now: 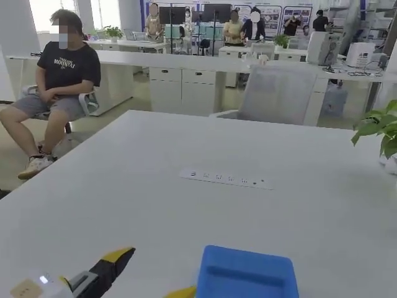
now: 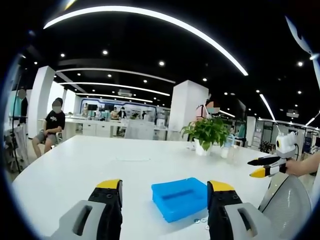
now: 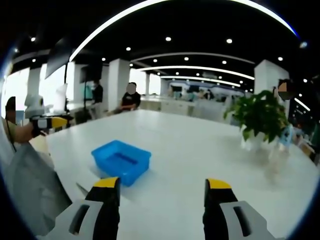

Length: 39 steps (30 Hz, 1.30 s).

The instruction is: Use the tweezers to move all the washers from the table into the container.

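While neither tool carries anything, the left gripper [image 2: 165, 186] is held low over the white table [image 2: 75, 170], jaws wide apart and empty. Straight ahead of it, framed between the lines of its two jaws, sits the blue container [image 2: 180, 197]. A few small washers [image 2: 201, 220] lie on the table just beside the container's near corner, close to the inner side of this gripper's right-hand jaw.

The right gripper [image 3: 161, 184] is likewise spread wide with nothing between its jaws. The container lies ahead of it and off to its left. A thin, pointed object [image 3: 81, 189] rests on the table just outside its left-hand jaw; this is probably the tweezers, though it is too blurred to be certain. A potted plant [image 3: 260, 117] stands well ahead to its right.

Judged from this layout, the task is at its opening step: the washers are on the table and the tool is not yet taken up. The next move calls for closing one gripper on the slim tweezers squarely, so that they do not twist, and then bringing their tips down to the washers beside the container.
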### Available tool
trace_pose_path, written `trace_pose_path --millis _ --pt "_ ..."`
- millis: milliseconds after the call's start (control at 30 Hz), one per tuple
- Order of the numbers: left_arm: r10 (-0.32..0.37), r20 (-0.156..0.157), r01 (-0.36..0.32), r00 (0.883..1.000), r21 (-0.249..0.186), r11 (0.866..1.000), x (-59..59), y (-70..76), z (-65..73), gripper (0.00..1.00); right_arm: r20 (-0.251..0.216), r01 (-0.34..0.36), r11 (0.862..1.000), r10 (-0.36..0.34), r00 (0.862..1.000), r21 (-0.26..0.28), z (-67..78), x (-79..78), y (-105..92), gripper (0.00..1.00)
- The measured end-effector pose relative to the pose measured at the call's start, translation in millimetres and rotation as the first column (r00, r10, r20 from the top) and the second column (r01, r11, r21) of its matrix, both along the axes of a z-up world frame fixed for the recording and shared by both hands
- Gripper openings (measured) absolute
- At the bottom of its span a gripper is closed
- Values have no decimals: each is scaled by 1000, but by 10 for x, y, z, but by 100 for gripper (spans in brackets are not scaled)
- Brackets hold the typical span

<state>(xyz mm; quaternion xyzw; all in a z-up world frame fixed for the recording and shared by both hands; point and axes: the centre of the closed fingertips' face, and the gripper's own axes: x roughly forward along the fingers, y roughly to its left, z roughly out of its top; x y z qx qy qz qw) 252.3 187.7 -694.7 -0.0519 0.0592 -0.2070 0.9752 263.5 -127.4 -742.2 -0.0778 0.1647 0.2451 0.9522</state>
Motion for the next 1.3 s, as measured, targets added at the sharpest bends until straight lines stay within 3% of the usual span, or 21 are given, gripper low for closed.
trace_pose_path --millis 433,1300 --pt "-1 -1 1 1000 2 1000 -1 -7 4 67 -12 18 1000 -17 1000 21 19 -1 -8 65" --pt "-8 -11 8 1000 9 1000 -2 -14 -23 65 -31 12 1000 -13 999 -18 -57 -6 -27 62"
